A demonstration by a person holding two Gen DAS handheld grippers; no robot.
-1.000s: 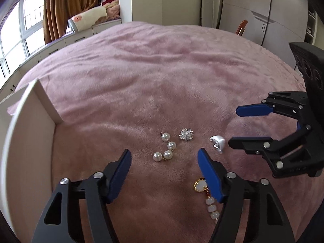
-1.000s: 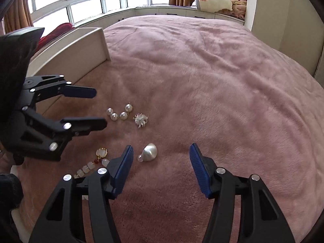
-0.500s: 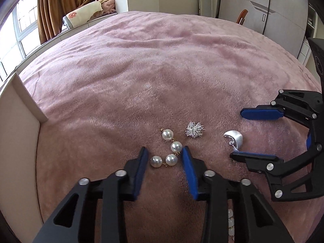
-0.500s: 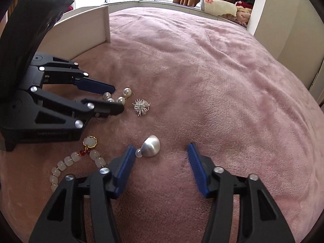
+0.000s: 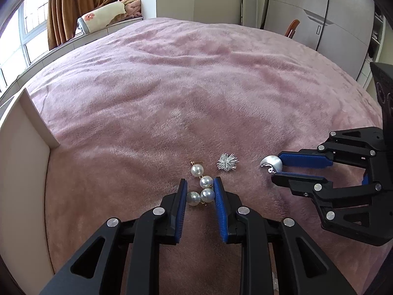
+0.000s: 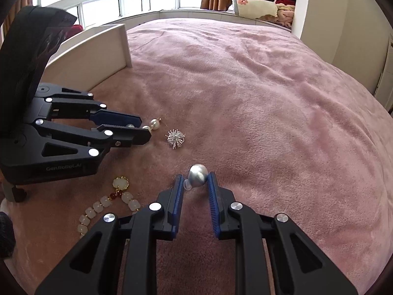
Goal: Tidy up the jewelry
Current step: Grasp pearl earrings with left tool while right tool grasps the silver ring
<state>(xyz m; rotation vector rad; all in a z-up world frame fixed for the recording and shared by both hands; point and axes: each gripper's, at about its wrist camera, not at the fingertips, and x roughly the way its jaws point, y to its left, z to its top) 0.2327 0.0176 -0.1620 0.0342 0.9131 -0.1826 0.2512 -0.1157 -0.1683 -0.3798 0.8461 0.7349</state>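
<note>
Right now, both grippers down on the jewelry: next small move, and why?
Probably lift both straight up a little. The left gripper looks pinched on the pearl piece, the right gripper on the silver dome earring, and both pieces lie on the pink blanket. A short lift tests each grip.

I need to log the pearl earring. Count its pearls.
4 on the pearl earring: two between the left gripper fingers, two trailing beyond toward the spiky silver piece. None seem hidden.

Pink bed (image 5: 196, 86) under scattered jewelry (image 5: 227, 162)
</note>
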